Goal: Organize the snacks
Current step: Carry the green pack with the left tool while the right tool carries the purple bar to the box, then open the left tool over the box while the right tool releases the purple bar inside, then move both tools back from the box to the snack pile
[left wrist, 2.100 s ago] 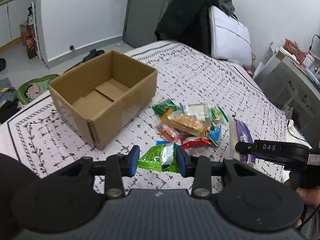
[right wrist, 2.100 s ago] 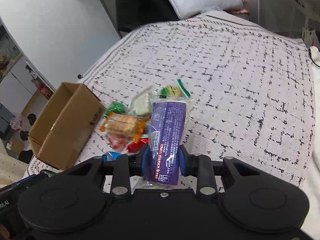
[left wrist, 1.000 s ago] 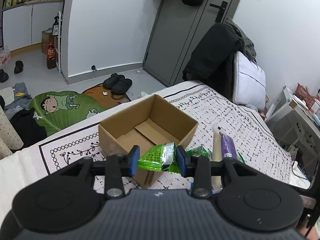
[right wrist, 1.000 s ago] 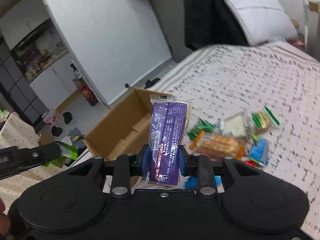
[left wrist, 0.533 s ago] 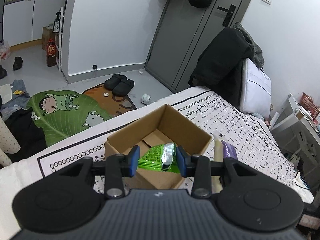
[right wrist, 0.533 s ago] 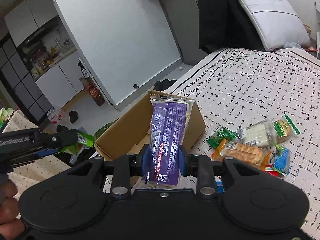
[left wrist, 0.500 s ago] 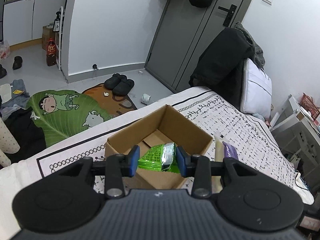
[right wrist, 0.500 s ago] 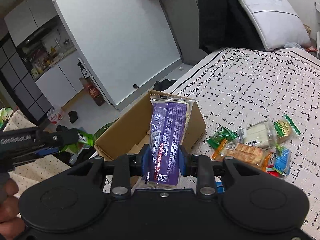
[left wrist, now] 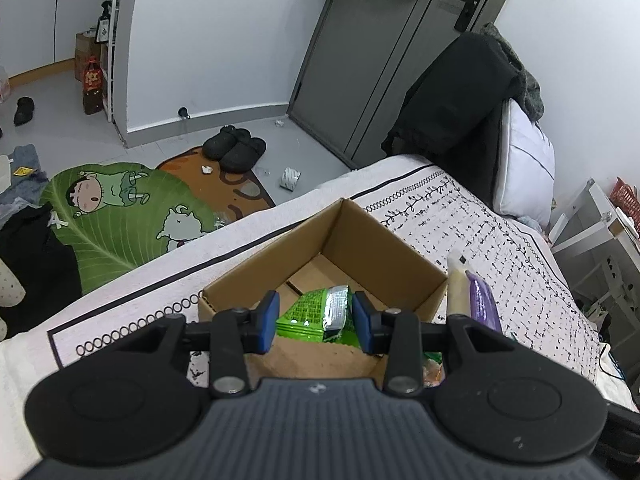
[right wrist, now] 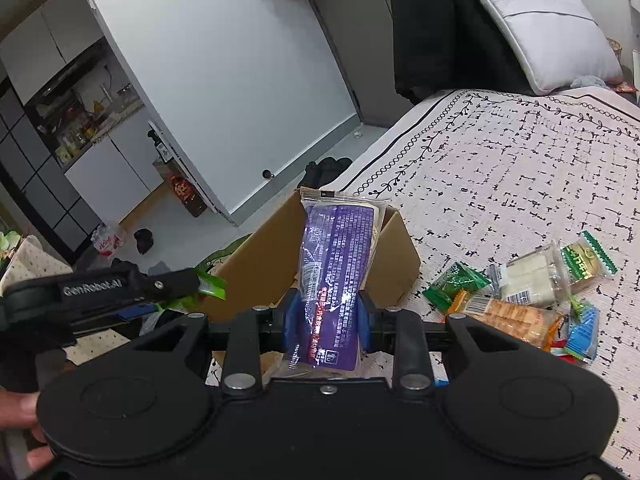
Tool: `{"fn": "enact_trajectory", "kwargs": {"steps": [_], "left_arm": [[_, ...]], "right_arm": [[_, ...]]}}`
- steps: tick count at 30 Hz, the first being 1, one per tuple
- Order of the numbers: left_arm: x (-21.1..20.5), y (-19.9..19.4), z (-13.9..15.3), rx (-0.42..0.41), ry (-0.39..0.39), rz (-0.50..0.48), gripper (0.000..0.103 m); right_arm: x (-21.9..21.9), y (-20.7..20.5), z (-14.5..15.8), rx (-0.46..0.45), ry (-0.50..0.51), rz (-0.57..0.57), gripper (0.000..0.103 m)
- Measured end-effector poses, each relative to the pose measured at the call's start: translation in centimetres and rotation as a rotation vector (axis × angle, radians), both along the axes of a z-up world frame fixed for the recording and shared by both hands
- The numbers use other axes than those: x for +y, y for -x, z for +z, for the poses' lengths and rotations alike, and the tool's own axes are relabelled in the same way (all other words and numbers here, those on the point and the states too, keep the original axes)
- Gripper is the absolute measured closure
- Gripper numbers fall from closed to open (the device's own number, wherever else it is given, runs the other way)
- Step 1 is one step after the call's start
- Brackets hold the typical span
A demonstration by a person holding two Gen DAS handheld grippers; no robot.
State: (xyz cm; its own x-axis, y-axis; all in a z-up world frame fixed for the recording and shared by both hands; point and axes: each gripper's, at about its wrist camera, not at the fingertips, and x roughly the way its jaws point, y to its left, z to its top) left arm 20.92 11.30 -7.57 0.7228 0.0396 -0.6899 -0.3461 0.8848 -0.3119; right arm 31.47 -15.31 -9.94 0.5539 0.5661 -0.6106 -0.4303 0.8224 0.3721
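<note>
— Left gripper (left wrist: 315,320)?
— Fingers clamped on a green snack packet (left wrist: 316,314), held above the open cardboard box (left wrist: 384,252) on the bed (left wrist: 520,248).
— Right gripper (right wrist: 326,320)?
— Fingers clamped on a purple snack packet (right wrist: 336,280), upright, in front of the box.
— Remaining snacks?
— A pile of snack packets (right wrist: 528,296) lies on the bed, right of the box.
</note>
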Motion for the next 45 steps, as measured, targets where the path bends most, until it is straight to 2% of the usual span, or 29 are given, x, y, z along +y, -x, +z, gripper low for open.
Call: {"fn": "enact_trajectory", "kwargs": {"steps": [7, 13, 15, 19, 22, 25, 30, 35, 41, 45], "left_arm": [[0.7, -0.9, -0.3, 0.019, -0.001, 0.016, 0.06], [1.5, -0.5, 0.1, 0.043, 0.002, 0.027, 0.049], [1.6, -0.1, 0.2, 0.046, -0.004, 0.029, 0.042], [2.0, 0.7, 0.4, 0.058, -0.016, 0.051, 0.034], [2.0, 1.1, 0.5, 0.067, -0.009, 0.058, 0.03], [1.6, 1.3, 0.7, 0.097, -0.006, 0.055, 0.021], [0.8, 2.0, 1.6, 0.095, -0.03, 0.054, 0.017], [-0.7, 2.8, 2.2, 0.096, -0.033, 0.054, 0.013], [-2.4, 3.7, 3.1, 0.07, -0.041, 0.054, 0.0], [-3.5, 4.4, 3.7, 0.06, -0.052, 0.05, 0.0]], "right_arm": [[0.8, -1.0, -0.2, 0.017, -0.01, -0.014, 0.074], [2.2, -1.7, -0.1, 0.039, -0.067, -0.024, 0.074], [2.7, -1.7, -0.2, 0.036, -0.085, -0.022, 0.073], [3.7, -1.5, -0.4, 0.036, -0.1, 0.001, 0.055], [3.8, -0.8, -0.3, 0.03, -0.079, 0.017, 0.054], [3.3, -0.4, 0.2, 0.032, -0.068, 0.014, 0.051], [1.5, 0.3, 1.0, 0.009, -0.019, -0.007, 0.037], [-0.6, 1.3, 2.1, -0.043, 0.048, -0.039, 0.017], [-3.1, 2.1, 3.4, -0.071, 0.054, -0.047, 0.006], [-4.8, 2.2, 3.6, -0.075, 0.044, -0.086, 0.001]]}}
